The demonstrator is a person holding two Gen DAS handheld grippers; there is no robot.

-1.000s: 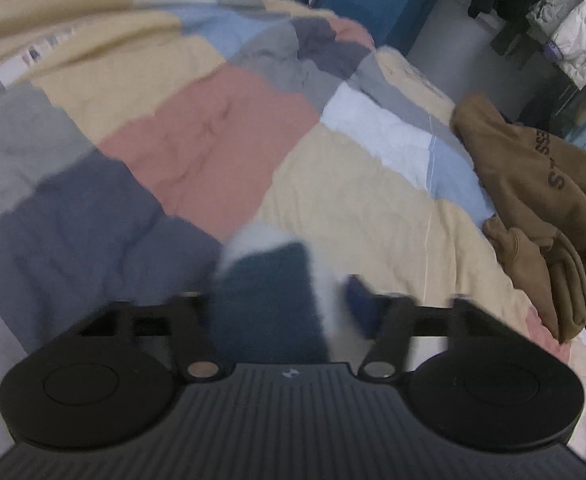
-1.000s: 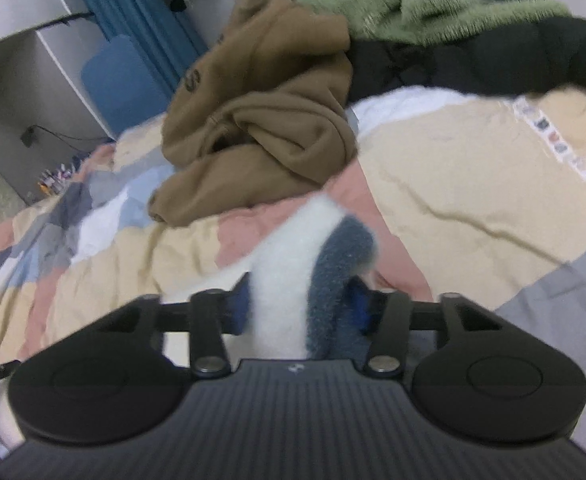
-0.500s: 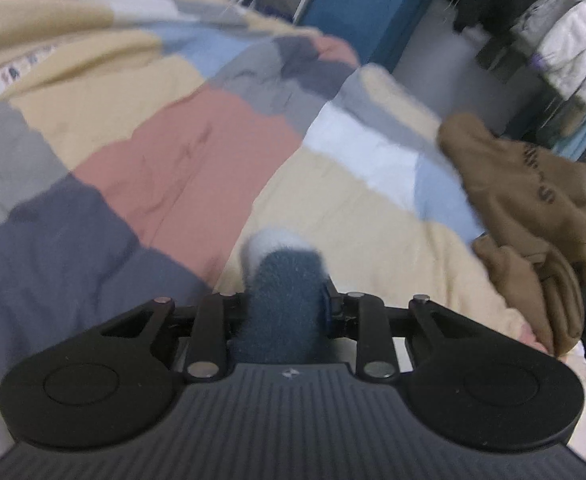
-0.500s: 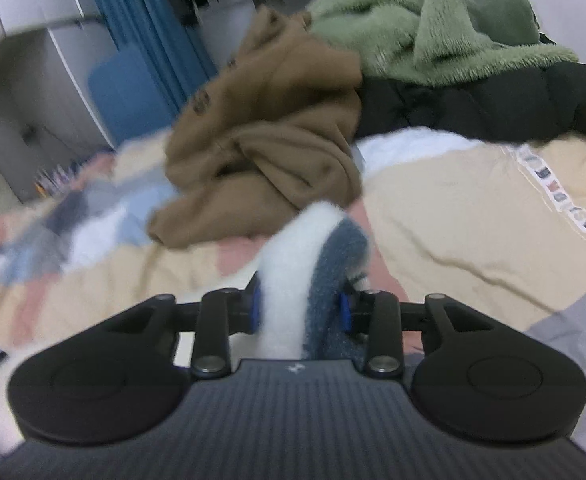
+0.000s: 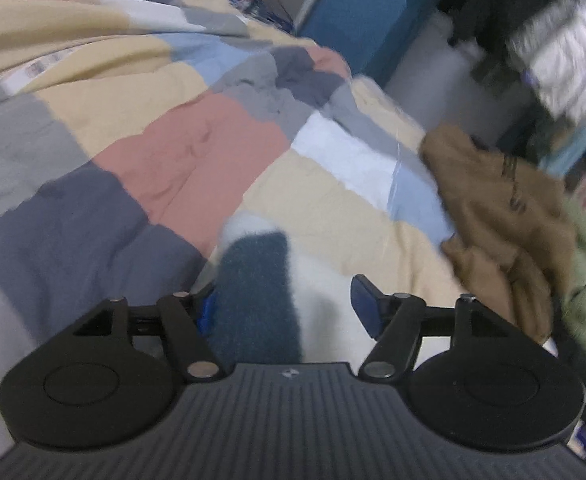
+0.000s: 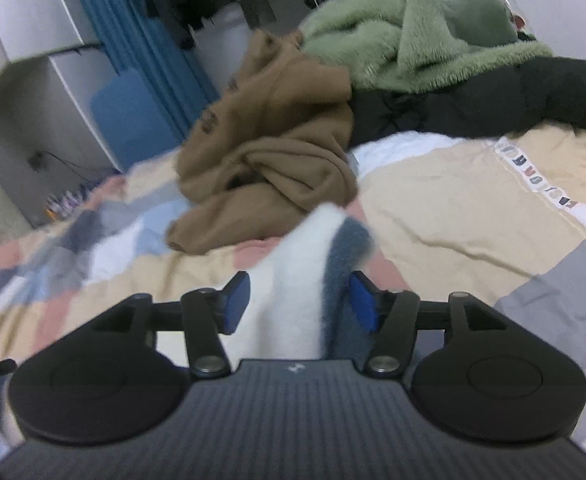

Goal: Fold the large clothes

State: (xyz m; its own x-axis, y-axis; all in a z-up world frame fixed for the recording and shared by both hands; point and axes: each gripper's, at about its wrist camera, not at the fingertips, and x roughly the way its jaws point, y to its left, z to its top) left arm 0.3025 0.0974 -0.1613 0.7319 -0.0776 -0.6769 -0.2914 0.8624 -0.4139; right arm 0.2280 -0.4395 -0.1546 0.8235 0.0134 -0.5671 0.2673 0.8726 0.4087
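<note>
A fuzzy white and dark-blue garment lies on the patchwork quilt between the jaws of my left gripper, which stands wide open around it. In the right wrist view the same garment rises as a white and blue fold between the blue pads of my right gripper. Those jaws are also open, with the pads apart from the fabric sides. The garment's lower part is hidden behind both gripper bodies.
A crumpled brown hoodie lies ahead on the quilt, also in the left wrist view. A green fleece and a black jacket are piled behind it. A blue panel and hanging clothes stand beyond the bed.
Both grippers were shut on the fuzzy garment half a second ago and have now opened. The views have shifted slightly, with motion blur.
</note>
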